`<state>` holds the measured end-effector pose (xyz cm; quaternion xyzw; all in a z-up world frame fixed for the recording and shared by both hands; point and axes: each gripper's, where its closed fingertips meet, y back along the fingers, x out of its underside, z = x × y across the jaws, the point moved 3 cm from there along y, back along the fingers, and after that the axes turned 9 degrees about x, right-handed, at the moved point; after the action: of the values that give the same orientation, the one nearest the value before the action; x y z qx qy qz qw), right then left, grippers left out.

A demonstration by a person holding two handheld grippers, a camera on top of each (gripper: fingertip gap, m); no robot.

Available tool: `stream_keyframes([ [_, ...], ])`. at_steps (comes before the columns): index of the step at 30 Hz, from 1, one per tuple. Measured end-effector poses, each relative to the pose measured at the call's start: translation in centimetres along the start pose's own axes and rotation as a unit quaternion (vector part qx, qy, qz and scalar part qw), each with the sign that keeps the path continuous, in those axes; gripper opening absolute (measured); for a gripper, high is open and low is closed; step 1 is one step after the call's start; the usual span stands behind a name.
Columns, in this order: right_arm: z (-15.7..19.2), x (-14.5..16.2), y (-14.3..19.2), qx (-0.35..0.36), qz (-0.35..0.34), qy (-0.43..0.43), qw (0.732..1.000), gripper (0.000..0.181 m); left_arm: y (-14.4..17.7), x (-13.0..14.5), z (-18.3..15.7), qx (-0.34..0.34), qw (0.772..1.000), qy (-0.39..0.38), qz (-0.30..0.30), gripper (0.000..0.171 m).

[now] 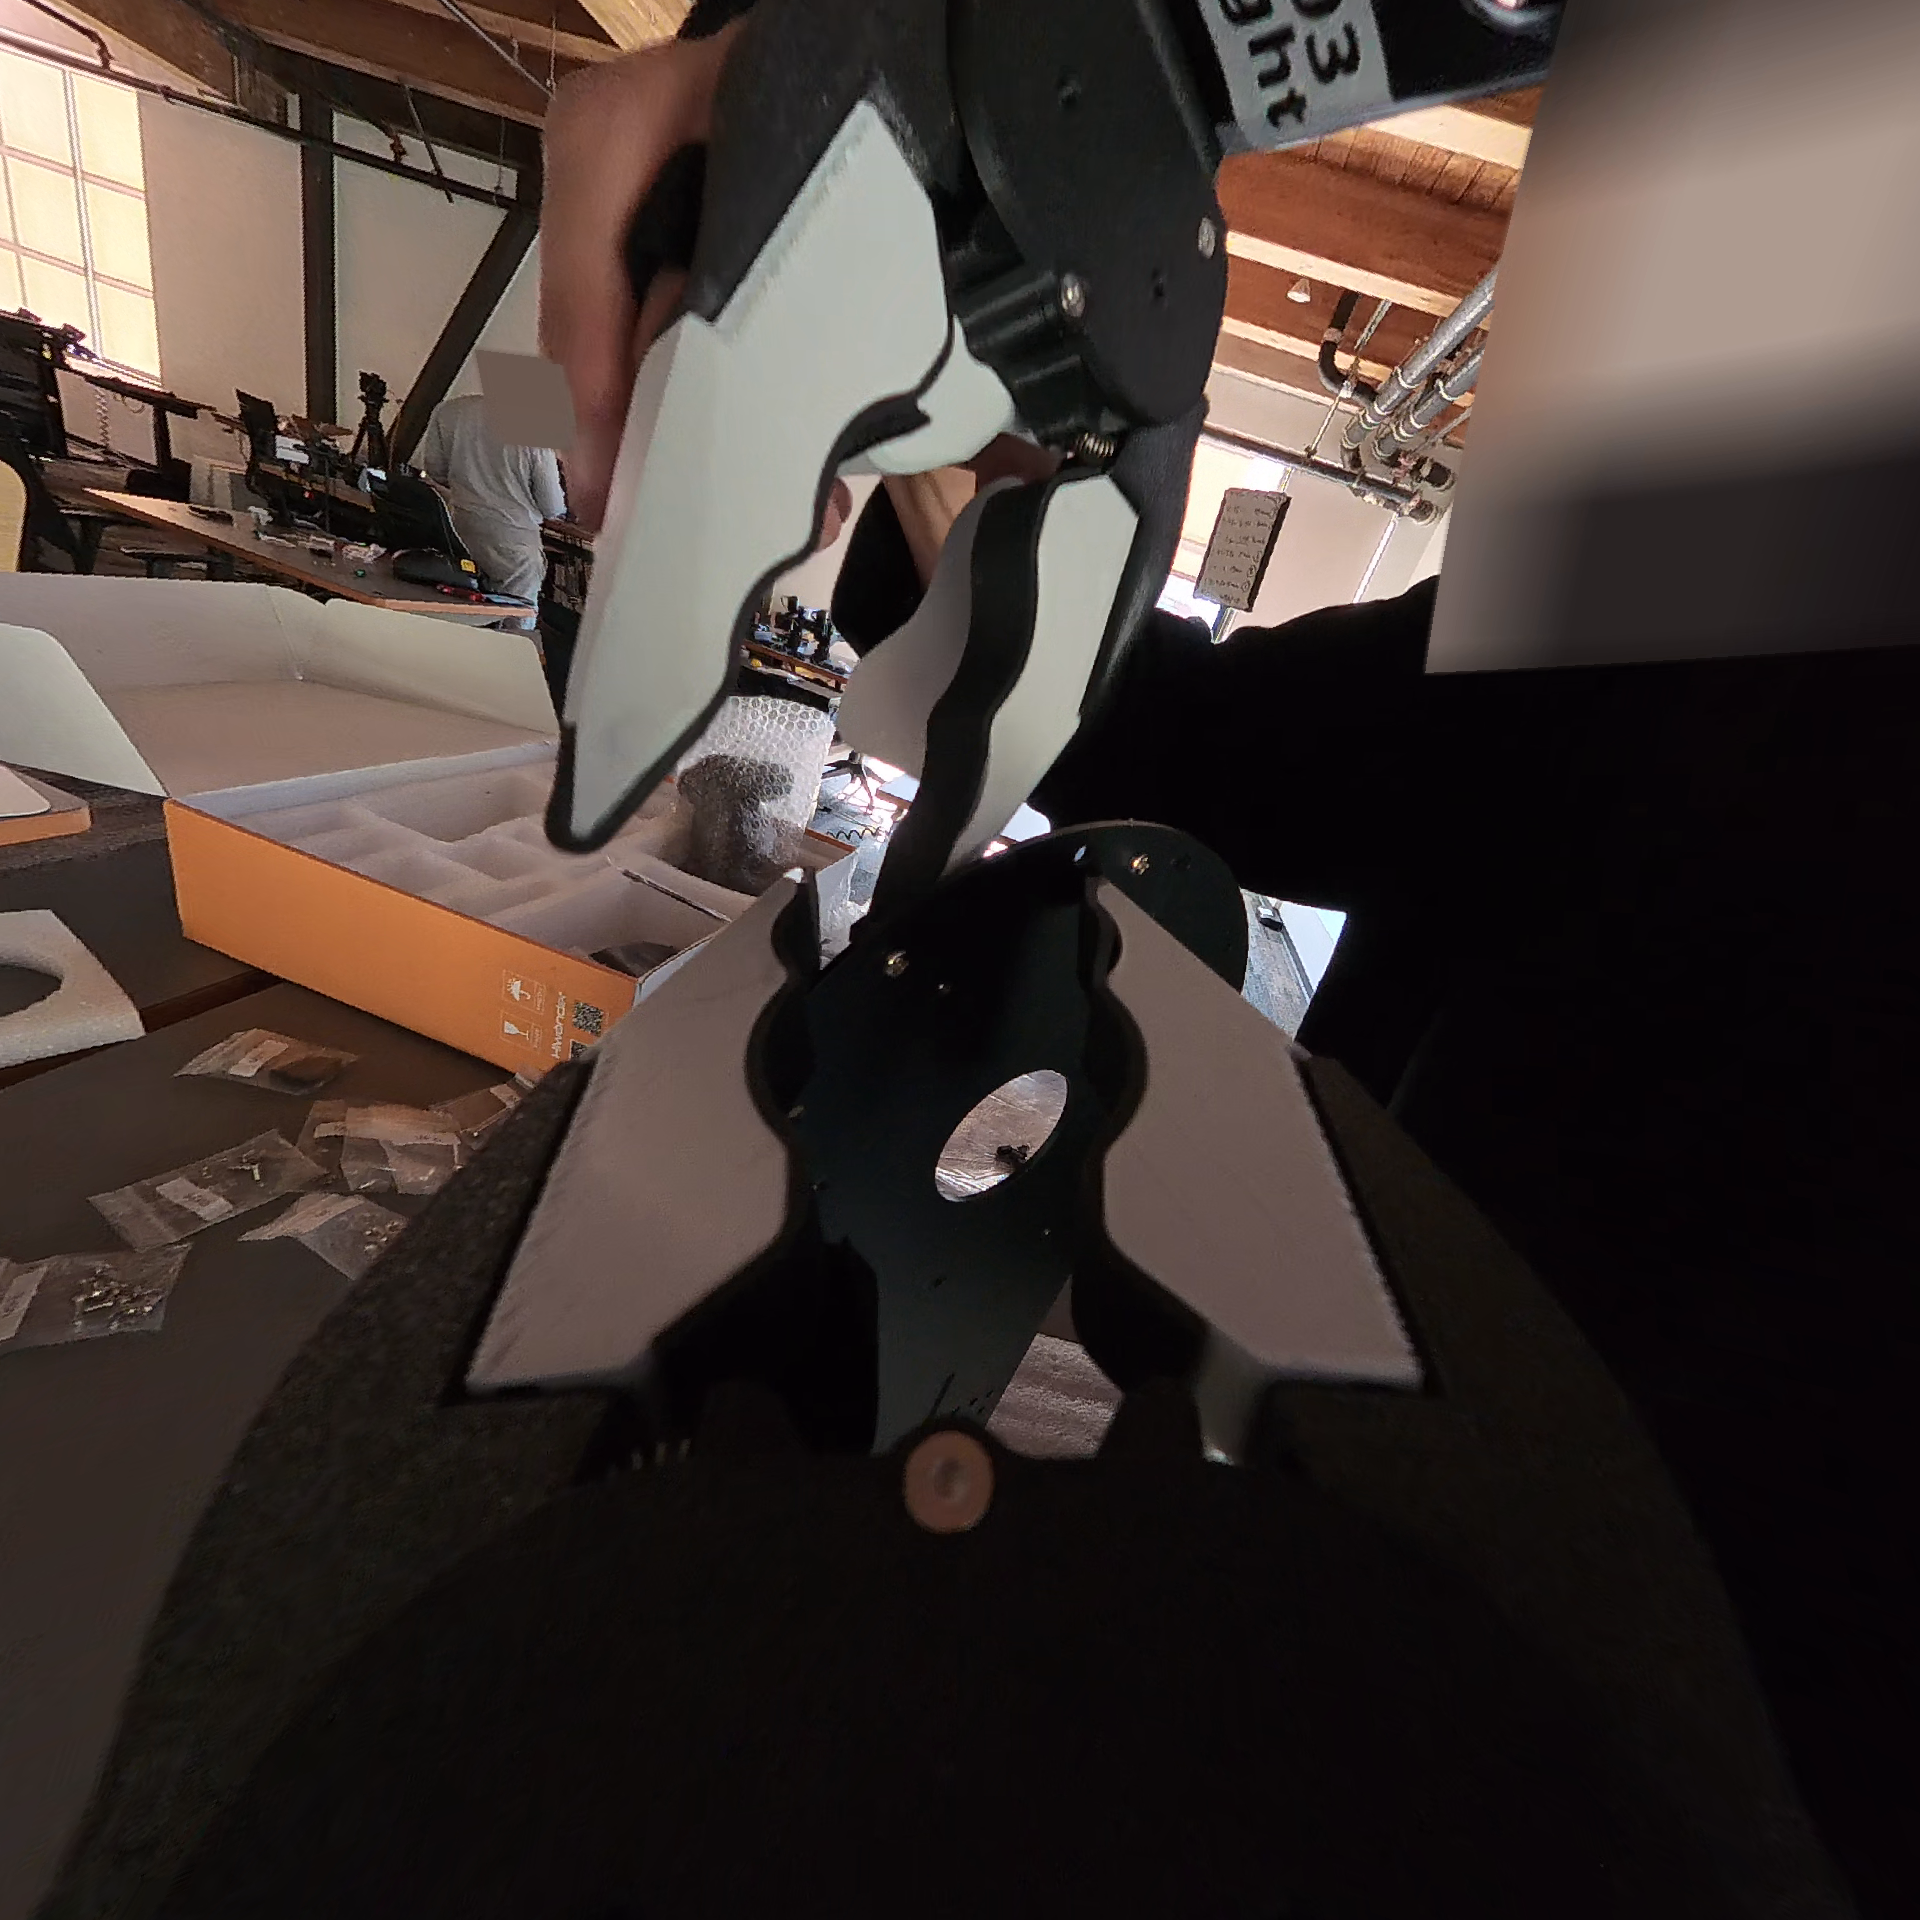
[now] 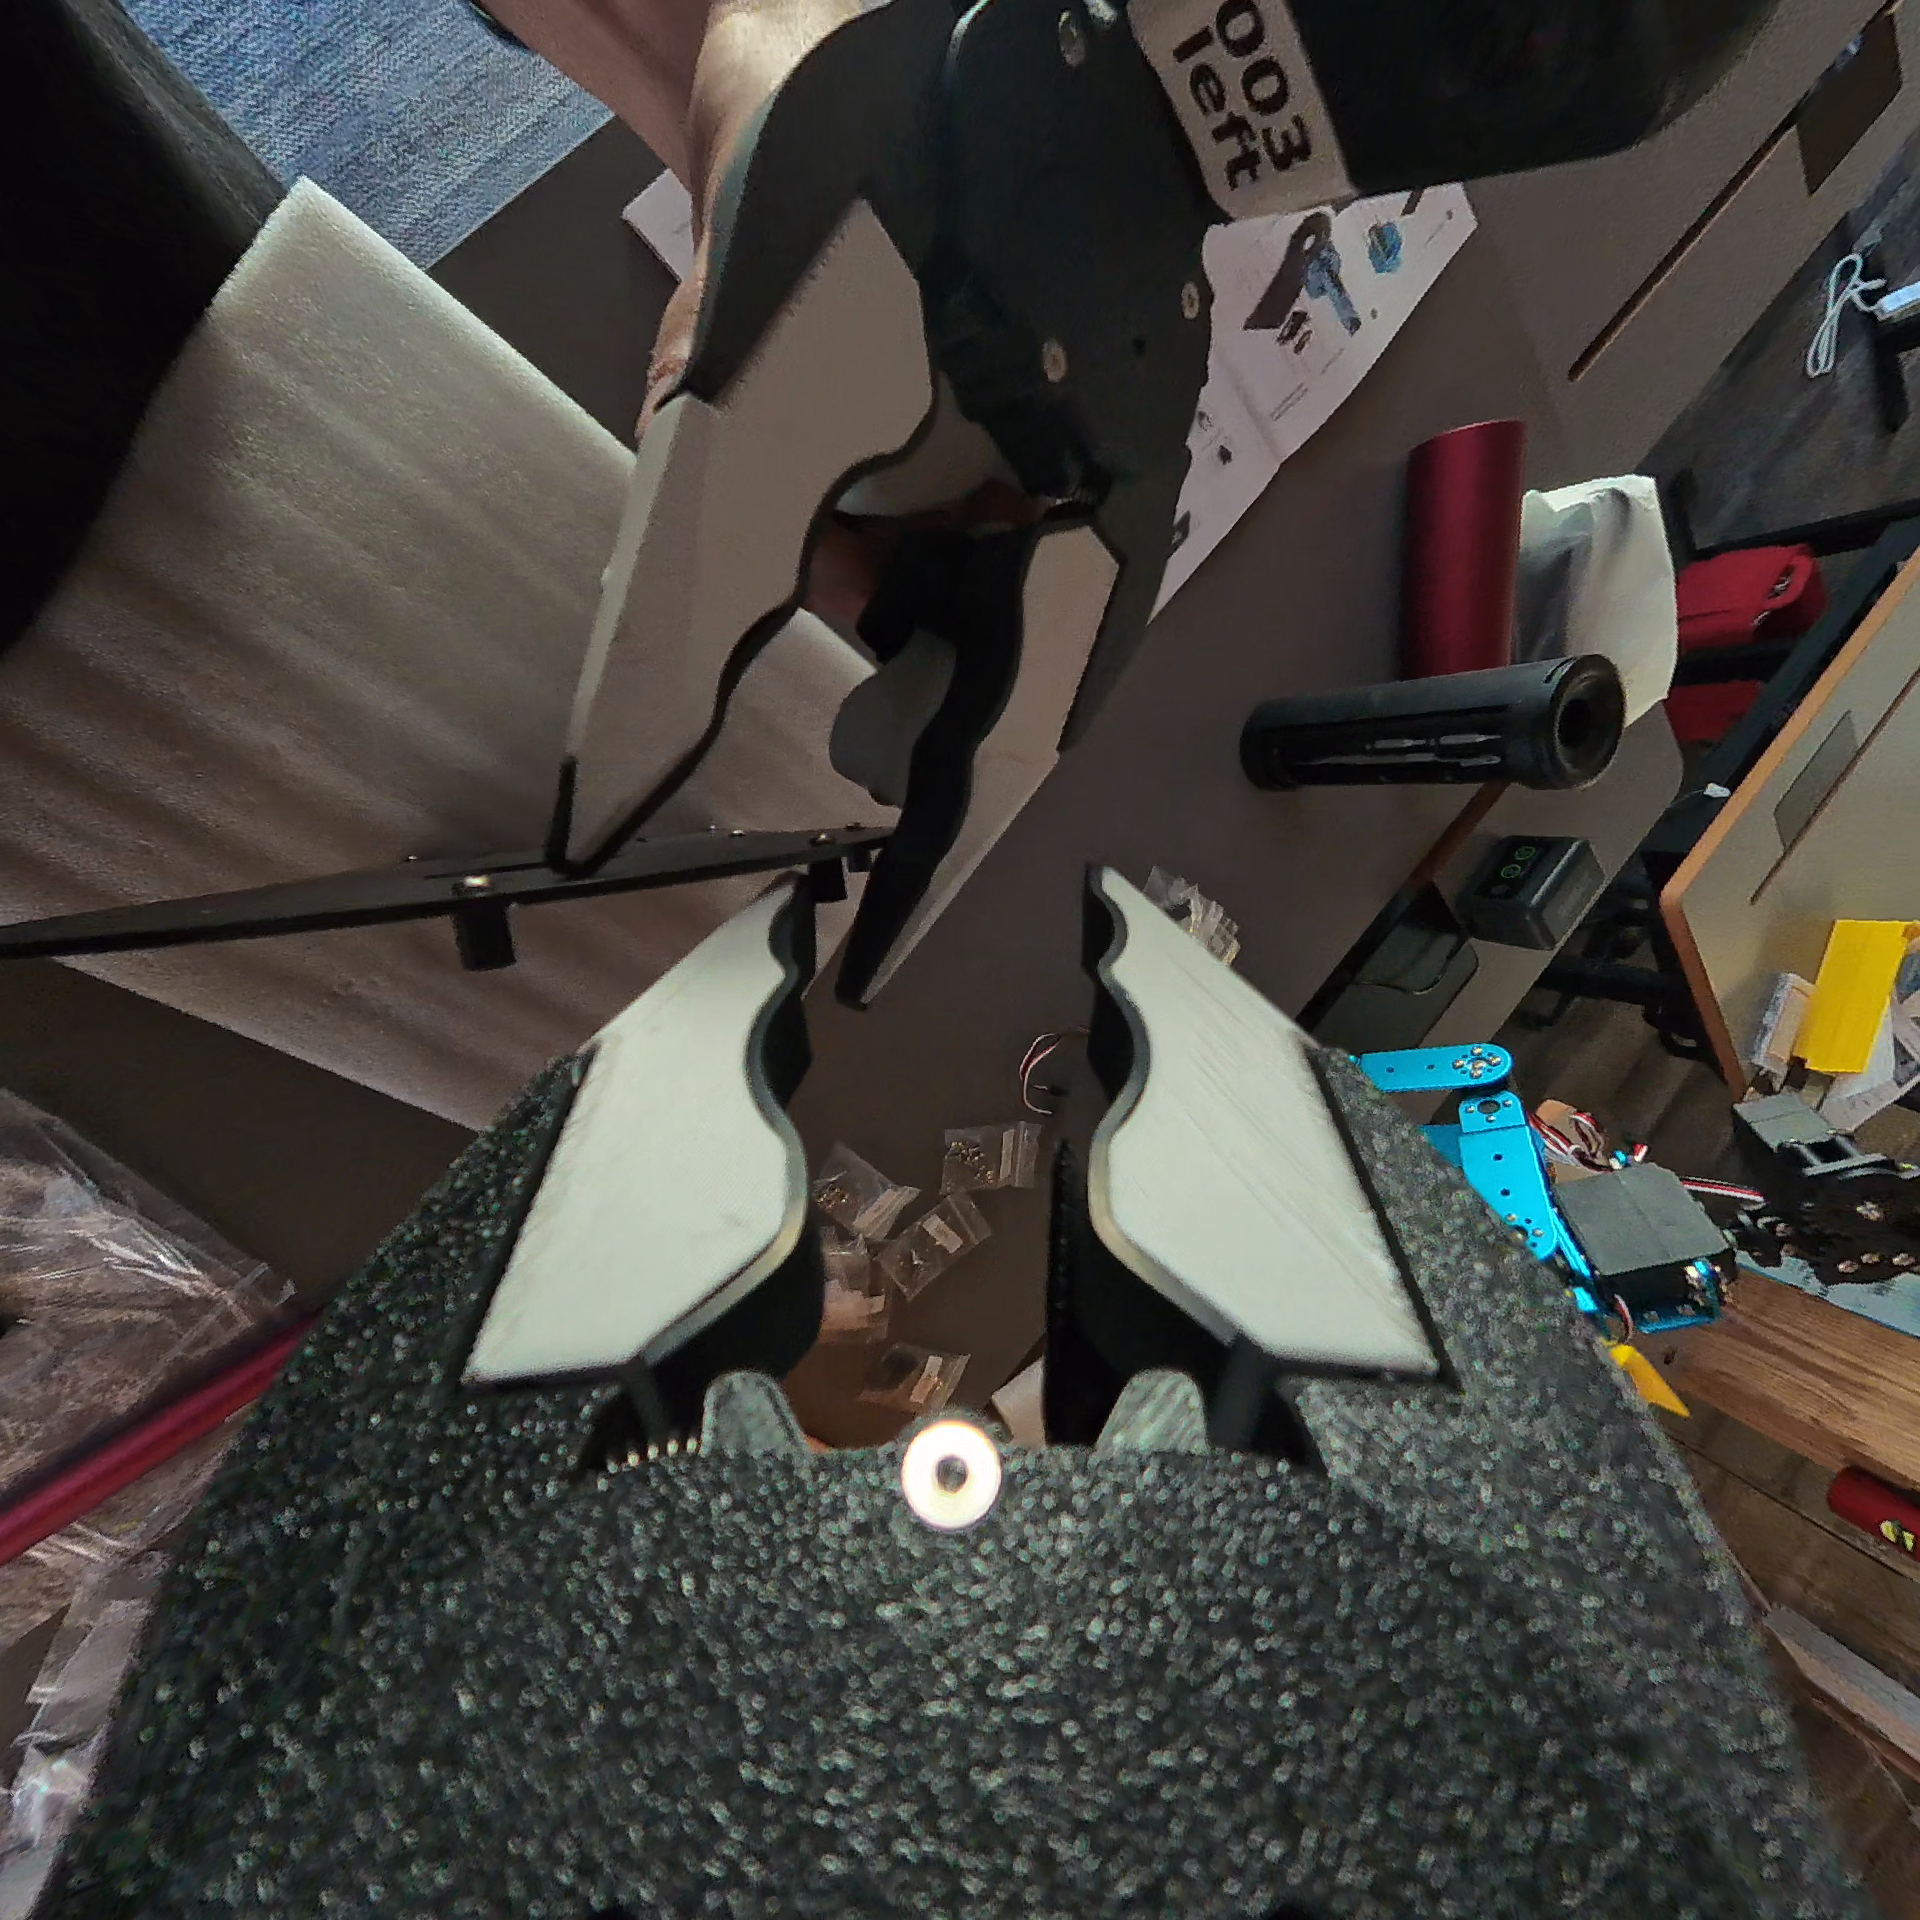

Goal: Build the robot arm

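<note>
Fingers of the left gripper (image 1: 945, 894) stand part-way apart with a black plate (image 1: 935, 1039) between them. The plate's edges lie against their inner faces, so the gripper clasps it across its width. The plate is flat, with a round hole (image 1: 1003, 1138) near its middle and small screws on its face. It is held up off the dark surface (image 1: 208, 1351).

In the right wrist view the left gripper (image 2: 712, 920) comes down from above. The plate (image 2: 312, 904) shows edge-on there, running out to the left in front of a white foam sheet (image 2: 312, 520).

The right gripper (image 2: 945, 883) is spread wide with nothing between its fingers. Seen from the left wrist, the right gripper (image 1: 748, 852) reaches down from above. A hand (image 1: 592, 312) is around its grip, and one fingertip is at the plate's far edge. Whether it touches cannot be told.

Small clear bags (image 2: 914, 1226) of hardware lie on the surface below the right gripper. An open orange box (image 1: 395, 935) with white foam compartments sits beyond the plate. A black cylinder (image 2: 1434, 727) and a red cylinder (image 2: 1465, 540) lie to the right.
</note>
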<state>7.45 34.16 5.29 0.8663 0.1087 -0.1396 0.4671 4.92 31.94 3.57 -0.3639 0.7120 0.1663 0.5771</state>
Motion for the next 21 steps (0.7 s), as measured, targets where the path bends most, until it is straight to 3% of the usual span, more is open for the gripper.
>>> stream_keyframes([
  [4, -0.3, -0.2, 1.4, 0.004, -0.02, -0.011, 1.0, 0.041, 0.2, 0.0, 0.0, 0.002, 1.0, -0.002, -0.001, 0.049],
  [11, 0.0, 0.0, -0.3, 0.002, 0.003, -0.003, 1.0, 0.054, -0.1, -0.1, 0.2, 0.004, 1.0, -0.005, 0.002, 0.048],
  [13, -0.6, 0.0, 0.0, -0.005, 0.002, -0.031, 1.0, 0.064, -0.1, -0.1, 0.2, 0.004, 1.0, -0.003, 0.002, 0.048],
  [16, -0.8, -0.1, 1.4, 0.001, -0.028, -0.055, 0.998, 0.047, 0.0, -0.1, 0.2, 0.004, 1.0, -0.006, 0.001, 0.048],
  [18, -1.2, 1.0, 2.7, 0.035, -0.022, -0.083, 0.996, 0.054, 0.1, -0.2, 0.3, 0.002, 1.0, -0.007, 0.001, 0.048],
  [21, -0.1, 3.1, 5.1, 0.089, -0.051, -0.182, 0.978, 0.05, 0.1, -0.2, 0.3, 0.001, 1.0, -0.009, -0.001, 0.048],
])
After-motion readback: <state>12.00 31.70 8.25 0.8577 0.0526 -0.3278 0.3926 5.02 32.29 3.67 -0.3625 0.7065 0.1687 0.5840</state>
